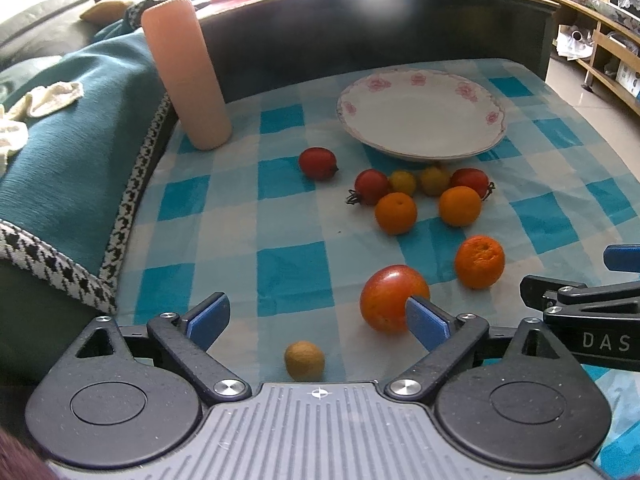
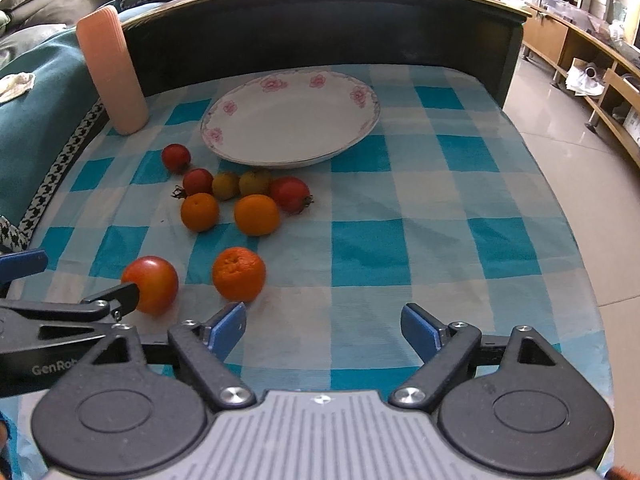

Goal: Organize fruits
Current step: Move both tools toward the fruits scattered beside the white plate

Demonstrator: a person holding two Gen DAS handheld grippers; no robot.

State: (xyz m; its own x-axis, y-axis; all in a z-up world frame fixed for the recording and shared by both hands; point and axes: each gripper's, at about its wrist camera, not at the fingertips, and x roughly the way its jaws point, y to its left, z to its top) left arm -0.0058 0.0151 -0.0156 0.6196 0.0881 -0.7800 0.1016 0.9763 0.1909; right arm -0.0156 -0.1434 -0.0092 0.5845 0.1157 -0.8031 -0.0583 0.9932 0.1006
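Both tools stand with fingers apart, gripping nothing. A small yellow fruit (image 1: 304, 360) lies between the left tool (image 1: 318, 322) fingers, a big tomato (image 1: 394, 298) beside its right finger. Ahead of the right tool (image 2: 323, 330) sits the empty plate (image 2: 291, 118), oranges (image 2: 239, 274) and small tomatoes (image 2: 290, 194) between them.

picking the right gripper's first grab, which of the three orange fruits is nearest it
The bumpy orange mandarin, alone just ahead of the right gripper; the two smoother ones sit farther back beside the small tomatoes.

It was a home living room: a sofa (image 1: 36, 40) draped with a teal throw (image 1: 80, 128) sat beside the desk under its blue checked cloth (image 2: 400, 208), a flowered plate (image 2: 240, 148) lay there, and wooden shelving (image 2: 580, 60) lined the tiled floor (image 2: 560, 128).
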